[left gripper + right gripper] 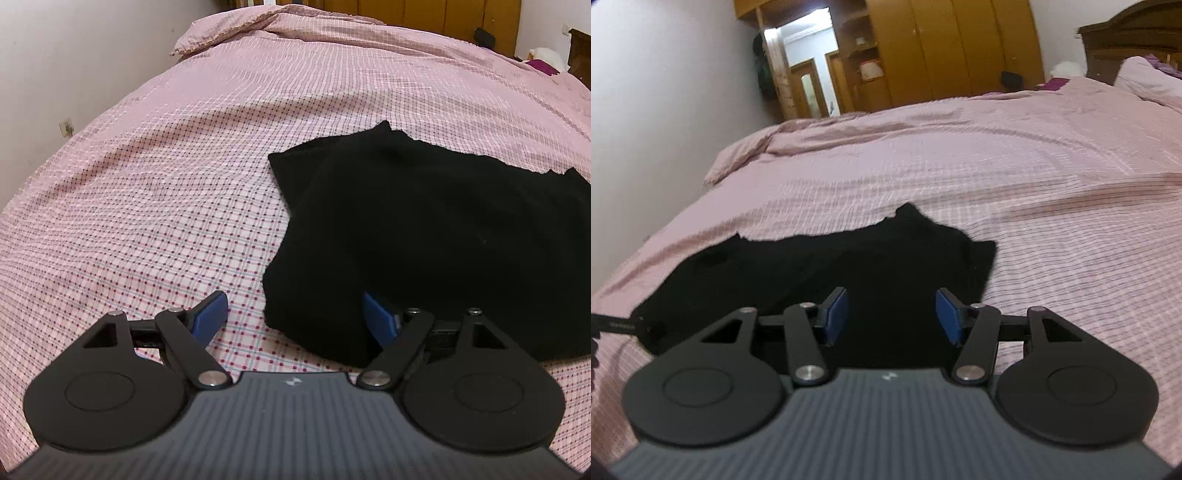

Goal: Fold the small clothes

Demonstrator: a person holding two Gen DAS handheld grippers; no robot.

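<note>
Home bedroom, bed (997,155) under pink checked cover, wooden wardrobe (953,48) (doorway beside it), dark headboard (1126,40)

Black garment (436,236), a small piece of dark knit-looking cloth, lying flat and partly folded on the pink checked bed cover (166,192). Its layers overlap, with pointed corners jutting from the far edge. In the right wrist view it spreads leftward across the cover.
</note>
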